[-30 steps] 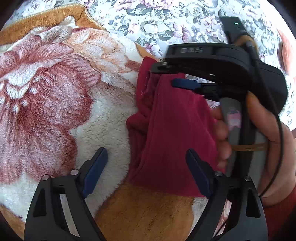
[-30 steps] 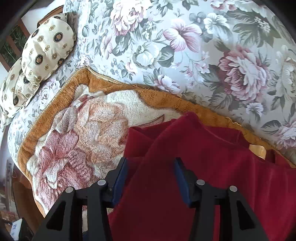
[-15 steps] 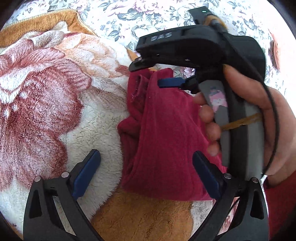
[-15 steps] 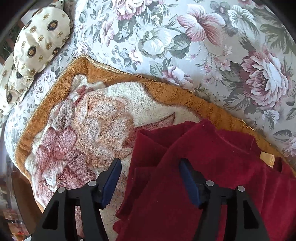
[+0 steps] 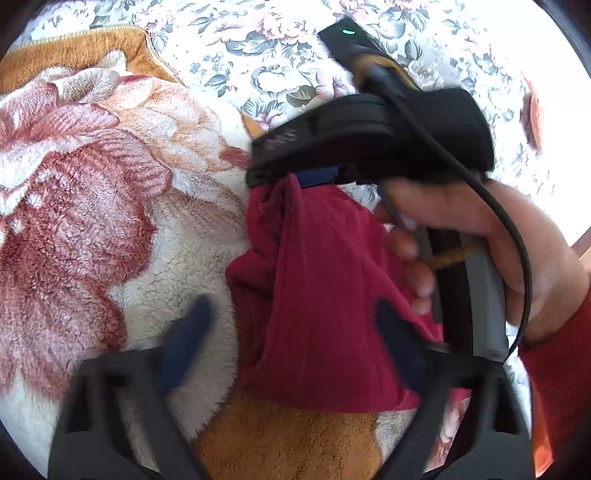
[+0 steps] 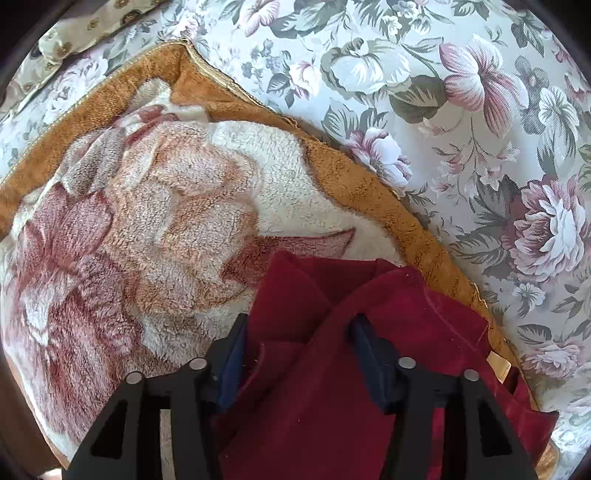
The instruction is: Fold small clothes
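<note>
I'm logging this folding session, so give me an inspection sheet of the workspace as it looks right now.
Surface: plush blanket with rose print and tan border, lying on a floral sheet.
Job's things: red garment partly folded on the blanket; a tan tag shows at its edge.
Clutter: nothing seen.
Grippers: left gripper open, blurred, straddling the garment's near edge; right gripper open, fingers astride a raised fold, held by a hand.
Cables: black cable looping from the right gripper past the hand.
Surroundings: patterned pillow at the far corner.
</note>
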The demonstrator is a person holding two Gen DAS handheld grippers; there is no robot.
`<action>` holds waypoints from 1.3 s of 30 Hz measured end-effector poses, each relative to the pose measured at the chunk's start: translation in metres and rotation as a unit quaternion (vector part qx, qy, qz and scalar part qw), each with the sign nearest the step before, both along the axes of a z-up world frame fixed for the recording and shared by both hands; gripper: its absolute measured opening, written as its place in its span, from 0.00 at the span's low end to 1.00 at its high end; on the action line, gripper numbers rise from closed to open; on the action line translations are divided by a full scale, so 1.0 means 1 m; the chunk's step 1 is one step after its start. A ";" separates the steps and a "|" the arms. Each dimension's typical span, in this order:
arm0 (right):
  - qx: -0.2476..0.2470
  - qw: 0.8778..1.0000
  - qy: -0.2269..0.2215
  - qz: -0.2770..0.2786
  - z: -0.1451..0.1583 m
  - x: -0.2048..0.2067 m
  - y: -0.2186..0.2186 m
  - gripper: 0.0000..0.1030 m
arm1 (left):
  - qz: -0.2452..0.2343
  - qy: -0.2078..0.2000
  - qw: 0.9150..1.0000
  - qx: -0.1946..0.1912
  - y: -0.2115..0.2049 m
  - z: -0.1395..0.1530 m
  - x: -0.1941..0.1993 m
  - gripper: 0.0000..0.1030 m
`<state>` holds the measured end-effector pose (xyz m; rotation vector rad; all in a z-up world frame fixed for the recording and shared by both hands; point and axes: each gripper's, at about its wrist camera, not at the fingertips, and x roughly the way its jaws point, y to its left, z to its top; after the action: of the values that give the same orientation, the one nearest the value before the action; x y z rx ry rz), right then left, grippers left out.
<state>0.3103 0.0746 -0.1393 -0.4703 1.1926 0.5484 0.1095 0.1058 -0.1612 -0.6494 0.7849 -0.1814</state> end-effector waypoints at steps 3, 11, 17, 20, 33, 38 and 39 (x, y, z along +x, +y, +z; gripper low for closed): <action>0.039 0.999 0.002 -0.008 0.011 -0.004 -0.017 0.23 | -0.008 0.021 0.999 -0.026 0.005 -0.010 0.007 0.27; 0.134 0.990 -0.029 -0.026 0.068 -0.017 -0.080 0.18 | -0.042 -0.024 0.999 0.008 -0.013 0.034 -0.009 0.21; 0.174 0.981 -0.064 -0.050 0.111 -0.029 -0.130 0.17 | -0.082 -0.058 0.995 0.025 -0.047 0.073 -0.011 0.21; 0.189 0.977 -0.080 -0.066 0.126 -0.036 -0.162 0.17 | -0.109 -0.071 0.991 0.034 -0.069 0.086 -0.012 0.21; 0.211 0.958 -0.105 -0.165 0.133 -0.061 -0.325 0.15 | -0.237 -0.075 0.966 0.071 -0.219 0.103 -0.004 0.21; 0.197 0.954 -0.095 -0.204 0.100 -0.058 -0.375 0.13 | -0.281 -0.055 0.953 0.097 -0.270 0.084 0.000 0.21; 0.193 0.954 -0.094 -0.209 0.094 -0.057 -0.380 0.06 | -0.287 -0.051 0.951 0.101 -0.278 0.080 0.001 0.21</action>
<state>0.2536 -0.3058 -0.0455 0.0670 0.9357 0.3475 0.1106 -0.1718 -0.0807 -0.2003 0.8641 -0.6515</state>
